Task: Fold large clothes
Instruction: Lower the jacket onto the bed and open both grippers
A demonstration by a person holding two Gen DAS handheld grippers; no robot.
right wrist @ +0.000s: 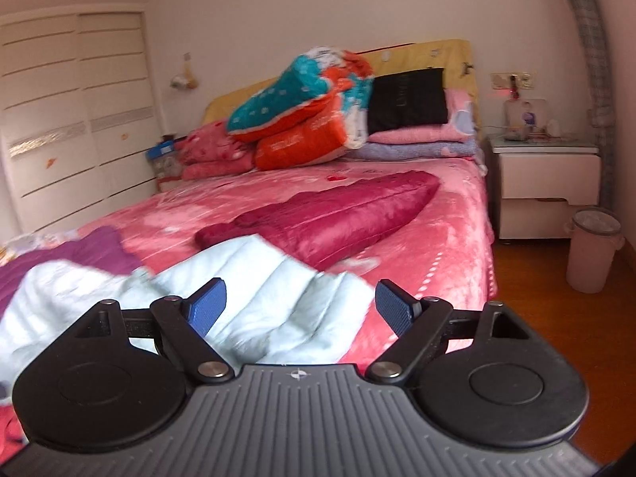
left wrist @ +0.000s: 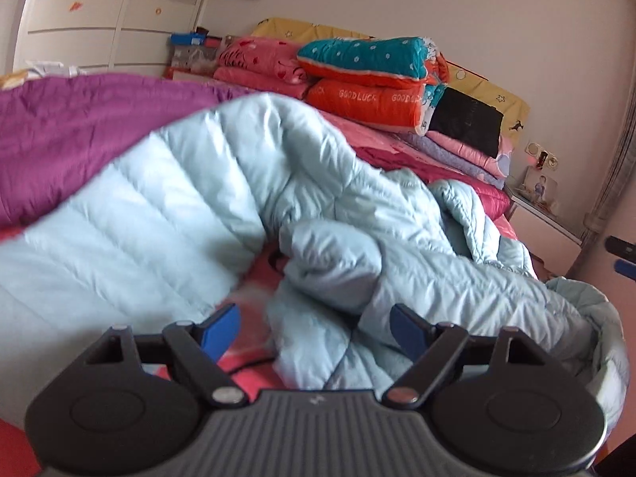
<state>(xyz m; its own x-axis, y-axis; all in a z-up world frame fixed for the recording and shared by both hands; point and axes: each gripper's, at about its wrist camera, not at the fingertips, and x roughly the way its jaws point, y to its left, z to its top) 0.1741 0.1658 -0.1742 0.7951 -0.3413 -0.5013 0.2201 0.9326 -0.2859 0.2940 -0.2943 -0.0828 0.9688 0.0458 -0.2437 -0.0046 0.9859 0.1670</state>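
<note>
A large pale blue quilted down coat (left wrist: pixel 190 206) lies crumpled on the pink bed (right wrist: pixel 417 246). In the left wrist view it fills the middle, one bunched sleeve (left wrist: pixel 338 262) in front. My left gripper (left wrist: pixel 316 330) is open, just above the coat's folds, holding nothing. In the right wrist view part of the coat (right wrist: pixel 262 302) lies flat near the bed's front edge. My right gripper (right wrist: pixel 300 308) is open above it, empty.
A purple garment (left wrist: pixel 71 127) lies beside the coat on the left. A magenta garment (right wrist: pixel 338 214) lies mid-bed. Folded quilts (right wrist: pixel 306 111) and pillows are stacked at the headboard. A nightstand (right wrist: pixel 544 183) and a bin (right wrist: pixel 592 254) stand on the right; a wardrobe (right wrist: pixel 71 119) stands on the left.
</note>
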